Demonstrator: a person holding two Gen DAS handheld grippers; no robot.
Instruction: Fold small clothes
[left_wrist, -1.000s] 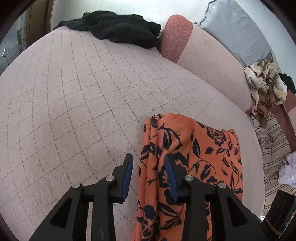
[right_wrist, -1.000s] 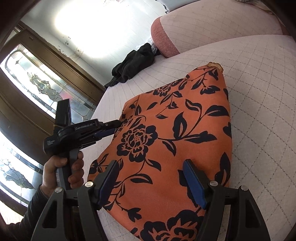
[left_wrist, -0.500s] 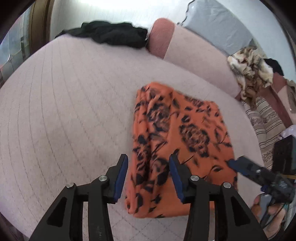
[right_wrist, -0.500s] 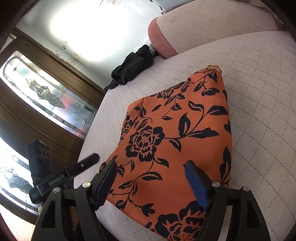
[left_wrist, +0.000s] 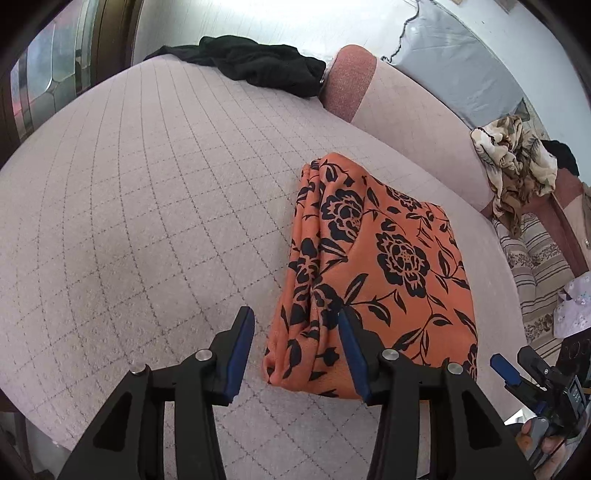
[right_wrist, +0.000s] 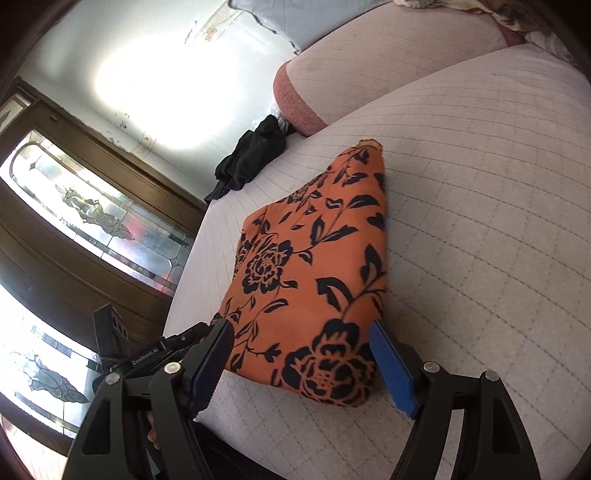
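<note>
Both grippers have pulled back from the orange flowered cloth (left_wrist: 384, 273) since a second ago, when the left one reached in at its folded edge. Now the left gripper (left_wrist: 295, 350) sits near the front corner of the cloth, its blue-padded fingers (left_wrist: 240, 350) spread apart with nothing between them; one pad hangs over the bare cushion and the other over the cloth's bunched left edge. Whether that pad touches the fabric cannot be told.

From the right wrist view, the right gripper (right_wrist: 301, 363) is spread wide, straddling the near end of the cloth (right_wrist: 314, 280) without pinching it. Its right pad (right_wrist: 393, 369) sits just beside the cloth's corner, and the left gripper's body (right_wrist: 155, 358) shows beyond its left finger.

That cloth lies folded into a thick oblong on the quilted pink cushion (left_wrist: 147, 206), toward the front edge, with its layered folds stacked along the left side in the left wrist view. A black garment (left_wrist: 258, 66) is heaped at the far end of the cushion, well apart from the orange one, against a pink bolster (left_wrist: 347, 85). A crumpled beige printed cloth (left_wrist: 517, 162) hangs over the backrest at right. A wooden door with leaded glass (right_wrist: 92, 214) stands beyond the cushion.
</note>
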